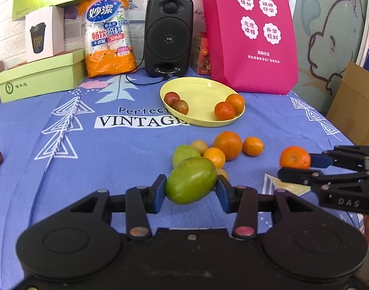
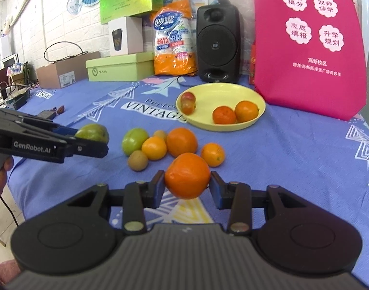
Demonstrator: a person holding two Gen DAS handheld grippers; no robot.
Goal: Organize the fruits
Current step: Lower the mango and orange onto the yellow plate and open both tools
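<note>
Green and firm-looking, the mango (image 1: pixel 190 184) sits pinched at its middle between the left gripper (image 1: pixel 191 190) pads at lower centre, while the right gripper (image 2: pixel 187 188) likewise clamps a smooth, roll-prone orange (image 2: pixel 187 175) short of the yellow plate (image 2: pixel 247 91).

"Perfect VINTAGE" on the blue cloth (image 1: pixel 112 145); "GenRobot.AI" on the left claw (image 2: pixel 92 142); "DAS" on the right claw (image 1: pixel 298 169)

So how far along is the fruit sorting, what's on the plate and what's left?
Done: four fruits sit on the yellow plate, two reddish, two orange. In hand: the left gripper grips a green mango, the right gripper an orange. Left: six loose fruits on the blue cloth.
</note>
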